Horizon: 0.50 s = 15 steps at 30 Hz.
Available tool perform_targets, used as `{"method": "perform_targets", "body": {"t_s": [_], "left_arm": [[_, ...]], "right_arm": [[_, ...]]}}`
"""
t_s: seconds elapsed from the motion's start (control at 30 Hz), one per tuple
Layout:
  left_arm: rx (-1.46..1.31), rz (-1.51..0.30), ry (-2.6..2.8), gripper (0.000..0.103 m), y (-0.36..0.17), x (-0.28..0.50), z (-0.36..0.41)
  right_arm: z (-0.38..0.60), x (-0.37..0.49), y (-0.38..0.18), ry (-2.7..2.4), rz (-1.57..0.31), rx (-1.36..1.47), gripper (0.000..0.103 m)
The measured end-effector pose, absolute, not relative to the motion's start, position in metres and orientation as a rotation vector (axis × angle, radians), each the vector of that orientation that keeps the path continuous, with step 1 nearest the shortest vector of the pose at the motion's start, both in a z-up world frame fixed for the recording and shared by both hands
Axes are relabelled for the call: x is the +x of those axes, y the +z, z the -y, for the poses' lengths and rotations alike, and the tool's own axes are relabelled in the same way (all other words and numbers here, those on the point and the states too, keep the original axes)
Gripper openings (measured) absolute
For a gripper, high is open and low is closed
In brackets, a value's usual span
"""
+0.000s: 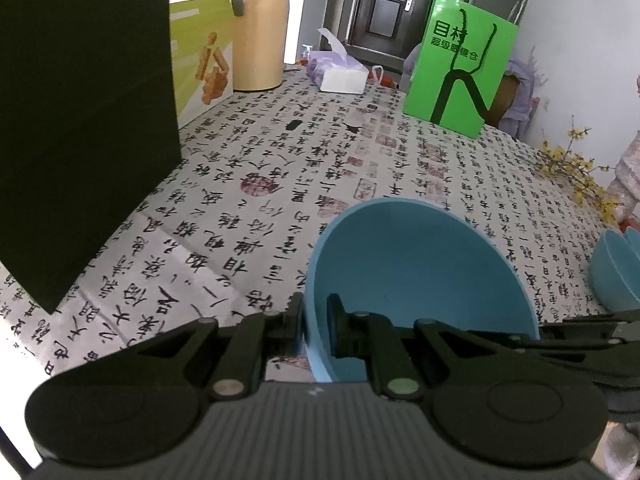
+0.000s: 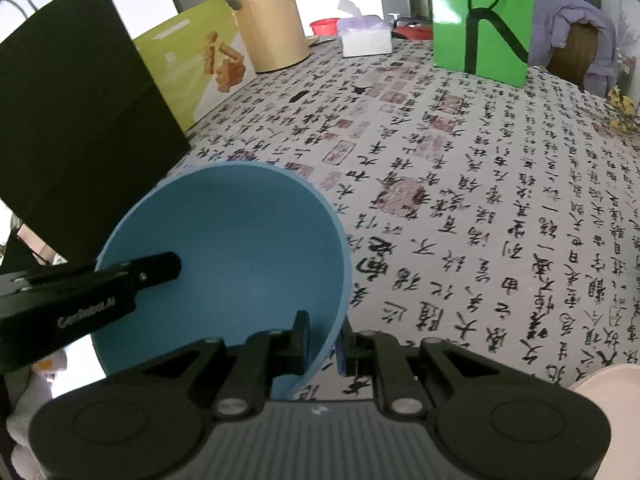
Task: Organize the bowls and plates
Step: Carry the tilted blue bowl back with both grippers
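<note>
A large blue bowl (image 1: pixel 416 268) is tilted above the calligraphy-print tablecloth (image 1: pixel 280 160), held from both sides. My left gripper (image 1: pixel 314 308) is shut on its left rim, one finger inside and one outside. In the right wrist view, my right gripper (image 2: pixel 326 328) is shut on the right rim of the blue bowl (image 2: pixel 240 248) in the same way. The left gripper (image 2: pixel 160 268) reaches into the bowl from the left there. A stack of smaller blue bowls (image 1: pixel 612 268) sits at the table's right edge. A pale pink dish (image 2: pixel 604 384) shows at the lower right.
Along the left stand a black box (image 1: pixel 80 120), a green-yellow box (image 1: pixel 204 52) and a beige thermos jug (image 1: pixel 262 28). At the back lie a tissue pack (image 1: pixel 344 76) and a green paper bag (image 1: pixel 460 68). Yellow flower sprigs (image 1: pixel 576 172) and a person's sleeve (image 1: pixel 628 172) are at right.
</note>
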State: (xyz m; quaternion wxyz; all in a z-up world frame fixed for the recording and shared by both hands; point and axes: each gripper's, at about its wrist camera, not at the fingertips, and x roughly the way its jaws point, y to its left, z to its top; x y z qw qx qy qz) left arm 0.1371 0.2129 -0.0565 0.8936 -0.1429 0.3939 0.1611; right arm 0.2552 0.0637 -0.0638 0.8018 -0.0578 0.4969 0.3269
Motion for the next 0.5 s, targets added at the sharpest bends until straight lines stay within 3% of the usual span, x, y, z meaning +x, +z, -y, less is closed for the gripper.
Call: {"method": "perform_targets", "body": {"t_s": [0.5], "left_arm": [[-0.289, -0.829, 0.343, 0.012, -0.071, 0.121, -0.228]], "right_arm": [[-0.078, 0.232, -0.073, 0.726, -1.06, -0.152, 0.016]]}}
